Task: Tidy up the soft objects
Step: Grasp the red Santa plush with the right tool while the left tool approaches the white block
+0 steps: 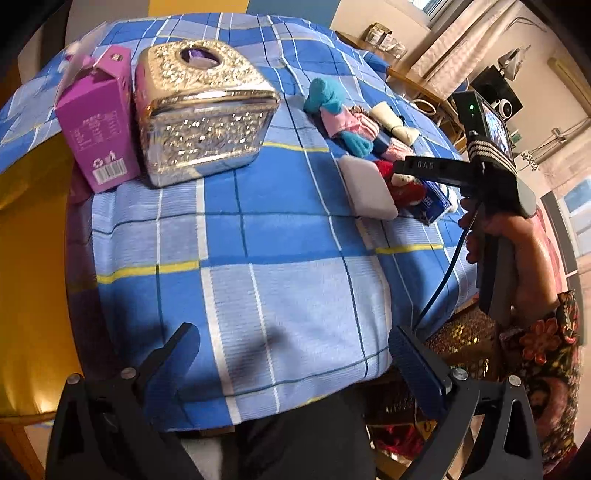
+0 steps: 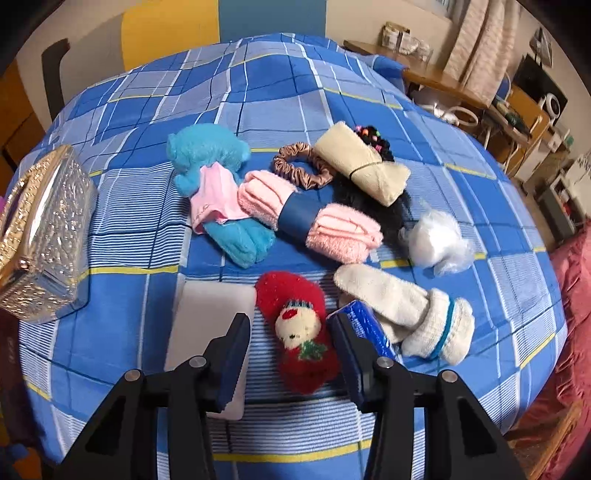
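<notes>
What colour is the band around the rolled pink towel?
Dark blue band on the pink towel, clearest in the right wrist view.

Worktop under blue plaid cloth [image 1: 288, 236] with white and yellow lines. Ornate silver tissue box [image 1: 201, 110], oval slot on top, far left. Purple carton [image 1: 98, 129] just beside it on the left, touching; barcode on the near face. Small blue packet [image 2: 364, 325], partly hidden. Background right: wooden desk [image 2: 439, 79], black speaker [image 1: 496, 92], curtain [image 2: 480, 40]. Yellow and blue wall panels [image 2: 221, 22] behind.
</notes>
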A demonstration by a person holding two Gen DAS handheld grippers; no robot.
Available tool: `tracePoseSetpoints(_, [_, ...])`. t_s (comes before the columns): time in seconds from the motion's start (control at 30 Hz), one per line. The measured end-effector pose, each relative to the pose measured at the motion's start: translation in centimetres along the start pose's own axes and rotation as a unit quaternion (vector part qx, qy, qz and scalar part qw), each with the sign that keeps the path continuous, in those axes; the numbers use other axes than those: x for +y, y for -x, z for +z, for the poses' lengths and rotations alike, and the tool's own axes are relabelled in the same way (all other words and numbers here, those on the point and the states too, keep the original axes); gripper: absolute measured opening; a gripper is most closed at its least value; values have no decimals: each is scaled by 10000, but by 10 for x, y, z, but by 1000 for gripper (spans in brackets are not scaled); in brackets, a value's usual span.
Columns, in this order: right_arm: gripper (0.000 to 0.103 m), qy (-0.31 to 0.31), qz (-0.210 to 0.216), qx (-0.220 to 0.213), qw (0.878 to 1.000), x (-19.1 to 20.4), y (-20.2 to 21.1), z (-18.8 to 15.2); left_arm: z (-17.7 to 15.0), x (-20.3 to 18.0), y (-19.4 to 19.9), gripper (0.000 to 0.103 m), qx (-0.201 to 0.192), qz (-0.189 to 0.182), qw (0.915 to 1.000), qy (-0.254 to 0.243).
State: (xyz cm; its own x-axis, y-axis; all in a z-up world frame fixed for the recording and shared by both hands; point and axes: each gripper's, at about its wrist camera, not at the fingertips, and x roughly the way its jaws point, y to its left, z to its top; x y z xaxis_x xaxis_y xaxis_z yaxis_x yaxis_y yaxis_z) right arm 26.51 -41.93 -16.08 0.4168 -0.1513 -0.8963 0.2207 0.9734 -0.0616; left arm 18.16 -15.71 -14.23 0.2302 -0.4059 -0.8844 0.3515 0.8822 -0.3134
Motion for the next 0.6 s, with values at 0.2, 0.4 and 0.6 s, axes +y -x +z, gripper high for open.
tracePoseSetpoints(0.2, [45, 145, -140, -188, 9996, -6, -8, 15, 10, -11, -5, 103, -61, 155, 9998, -143])
tracePoseSetpoints(0.4, [36, 655, 26, -46, 9978, 9, -20, 12, 16, -15, -7, 103, -206, 202, 9994, -181])
tracePoseSetpoints(0.6, [33, -242, 446, 430, 9978, -25, -47, 6, 23, -19, -17, 103, -199, 281, 9990, -284])
